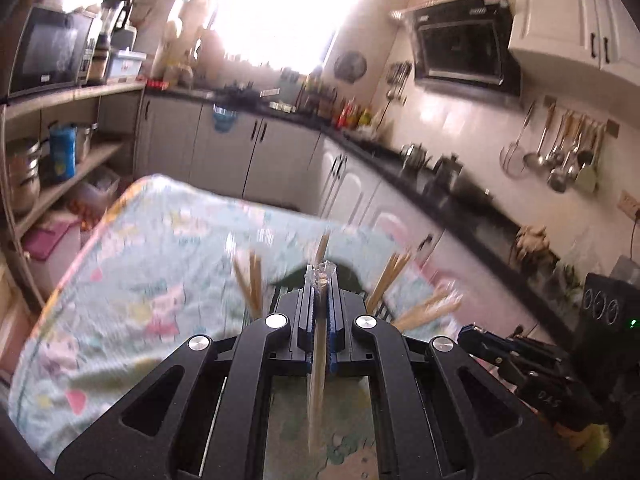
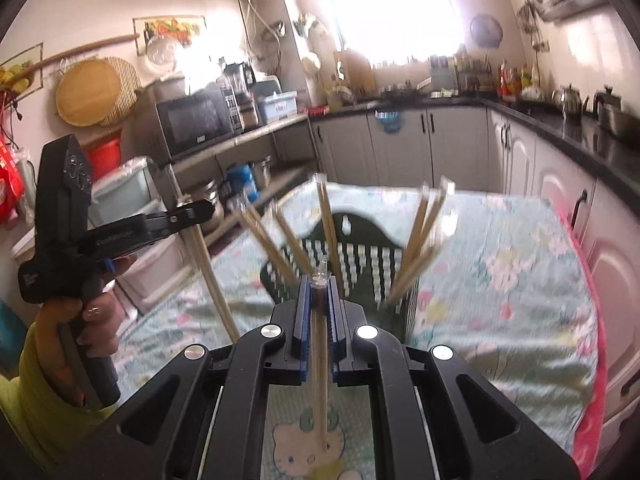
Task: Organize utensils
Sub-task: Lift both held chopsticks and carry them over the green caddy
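looking across from the left, my left claw (image 1: 321, 276) is clamped on a wrapped pair of chopsticks (image 1: 318, 380), which hangs down between the pads. in the right wrist view a hand (image 2: 86, 312) in a yellow-green sleeve grips that tool's handle. to its right, the green slotted basket (image 2: 360, 256) sits on the counter (image 2: 500, 280) under a floral cloth, more chopstick pairs (image 2: 420, 236) leaning out of it, blurred. my right claw (image 2: 319, 280) is clamped on another wrapped pair (image 2: 320, 380), hanging above the cloth near the basket.
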`<state>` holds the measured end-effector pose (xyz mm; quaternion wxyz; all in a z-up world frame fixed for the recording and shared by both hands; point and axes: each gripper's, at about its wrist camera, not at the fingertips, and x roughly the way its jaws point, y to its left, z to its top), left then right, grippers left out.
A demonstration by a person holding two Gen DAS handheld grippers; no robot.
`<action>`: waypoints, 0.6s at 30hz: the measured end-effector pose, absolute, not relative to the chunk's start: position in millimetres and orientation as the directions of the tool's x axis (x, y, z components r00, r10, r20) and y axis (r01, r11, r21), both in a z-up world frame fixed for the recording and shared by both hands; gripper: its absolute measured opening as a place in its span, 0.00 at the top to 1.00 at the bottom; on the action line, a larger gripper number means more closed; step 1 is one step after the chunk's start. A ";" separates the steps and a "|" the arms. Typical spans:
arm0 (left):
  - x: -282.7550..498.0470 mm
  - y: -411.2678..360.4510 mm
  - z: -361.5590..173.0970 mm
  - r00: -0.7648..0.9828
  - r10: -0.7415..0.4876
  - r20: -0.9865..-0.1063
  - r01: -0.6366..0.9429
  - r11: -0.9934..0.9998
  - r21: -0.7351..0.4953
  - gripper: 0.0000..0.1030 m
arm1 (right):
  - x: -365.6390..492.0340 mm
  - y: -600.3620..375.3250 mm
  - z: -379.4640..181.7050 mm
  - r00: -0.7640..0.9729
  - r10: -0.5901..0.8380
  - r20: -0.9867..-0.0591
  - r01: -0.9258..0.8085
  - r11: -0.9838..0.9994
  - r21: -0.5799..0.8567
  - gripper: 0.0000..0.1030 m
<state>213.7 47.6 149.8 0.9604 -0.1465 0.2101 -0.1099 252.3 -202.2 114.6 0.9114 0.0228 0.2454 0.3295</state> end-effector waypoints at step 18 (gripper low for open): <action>230.5 41.7 217.8 0.995 -0.020 -0.094 -0.002 0.974 -0.226 0.99 | 277.8 -211.4 191.1 0.815 0.547 -0.189 -0.533 0.837 0.125 0.93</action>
